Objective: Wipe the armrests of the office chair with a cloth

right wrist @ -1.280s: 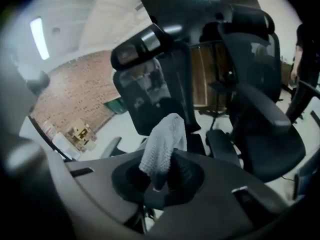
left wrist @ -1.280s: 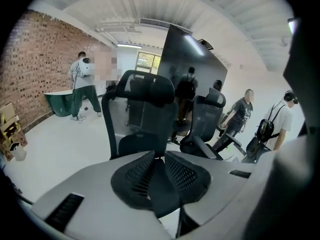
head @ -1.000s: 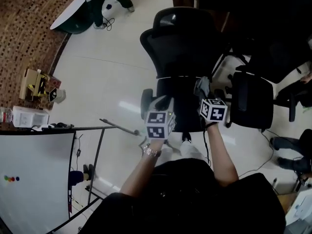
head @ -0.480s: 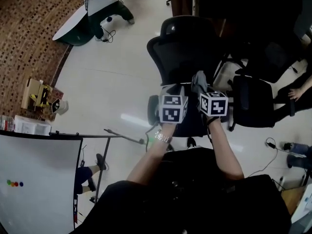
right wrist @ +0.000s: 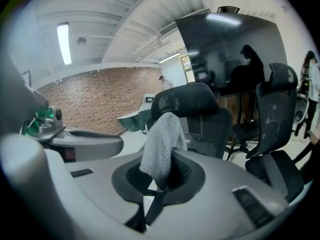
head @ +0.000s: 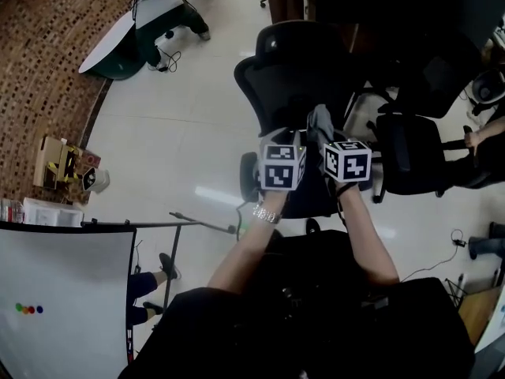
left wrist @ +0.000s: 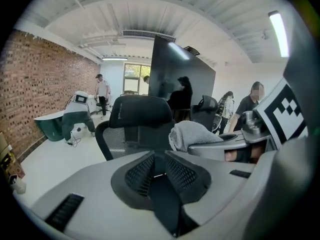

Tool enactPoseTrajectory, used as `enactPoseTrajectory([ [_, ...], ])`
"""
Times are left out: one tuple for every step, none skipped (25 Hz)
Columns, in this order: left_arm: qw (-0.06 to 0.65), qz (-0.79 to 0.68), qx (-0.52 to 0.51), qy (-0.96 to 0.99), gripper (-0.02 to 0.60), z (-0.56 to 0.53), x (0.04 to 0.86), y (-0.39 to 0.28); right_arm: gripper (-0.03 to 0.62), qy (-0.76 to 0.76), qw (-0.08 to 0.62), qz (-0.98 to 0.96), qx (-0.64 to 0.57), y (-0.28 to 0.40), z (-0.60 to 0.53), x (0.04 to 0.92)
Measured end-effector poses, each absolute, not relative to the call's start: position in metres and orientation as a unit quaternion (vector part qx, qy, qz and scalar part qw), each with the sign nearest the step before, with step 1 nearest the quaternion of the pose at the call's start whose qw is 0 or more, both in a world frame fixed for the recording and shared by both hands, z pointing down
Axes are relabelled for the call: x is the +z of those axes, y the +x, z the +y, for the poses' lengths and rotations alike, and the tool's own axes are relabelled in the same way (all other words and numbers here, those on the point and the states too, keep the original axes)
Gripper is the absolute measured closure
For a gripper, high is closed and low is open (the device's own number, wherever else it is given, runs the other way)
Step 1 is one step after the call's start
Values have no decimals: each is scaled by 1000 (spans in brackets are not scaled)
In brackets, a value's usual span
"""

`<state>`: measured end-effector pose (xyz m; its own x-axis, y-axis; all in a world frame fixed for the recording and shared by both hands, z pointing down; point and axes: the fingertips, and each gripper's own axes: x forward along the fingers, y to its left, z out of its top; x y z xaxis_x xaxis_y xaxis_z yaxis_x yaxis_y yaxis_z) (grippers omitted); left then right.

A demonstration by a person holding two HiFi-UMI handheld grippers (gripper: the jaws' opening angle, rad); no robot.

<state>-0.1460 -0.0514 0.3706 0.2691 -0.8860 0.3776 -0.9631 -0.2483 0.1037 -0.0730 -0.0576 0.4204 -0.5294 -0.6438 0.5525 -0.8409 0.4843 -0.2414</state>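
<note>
A black mesh office chair (head: 300,77) stands in front of me with its back towards me; one armrest (head: 248,176) shows low on its left side. My right gripper (head: 325,136) is shut on a grey cloth (head: 319,123), which stands up from the jaws in the right gripper view (right wrist: 161,146). My left gripper (head: 282,142) is close beside it on the left, shut with nothing between its pads (left wrist: 161,171). Both hover over the chair's seat, behind the backrest (right wrist: 192,109). The cloth (left wrist: 192,134) touches no armrest.
A second black chair (head: 410,160) stands close on the right. A whiteboard on a stand (head: 63,290) is at the lower left. A green and white machine (head: 150,22) and boxes (head: 59,160) sit far left. Several people stand in the background.
My left gripper has moved right and forward, and it is now right beside the right gripper. Both grippers have moved a little further over the chair.
</note>
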Motion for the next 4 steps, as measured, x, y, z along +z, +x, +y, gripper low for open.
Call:
enactPoseTrajectory([
  [158, -593, 120, 781, 517, -52, 372, -146, 569, 442, 194, -840, 247, -74, -59, 420],
  [158, -593, 120, 780, 517, -53, 374, -147, 569, 441, 191, -842, 246, -76, -60, 419],
  [159, -594, 120, 780, 517, -54, 376, -148, 569, 438, 189, -844, 245, -78, -62, 419],
  [160, -595, 120, 779, 517, -55, 378, -150, 569, 434, 188, -846, 246, -81, -63, 420],
])
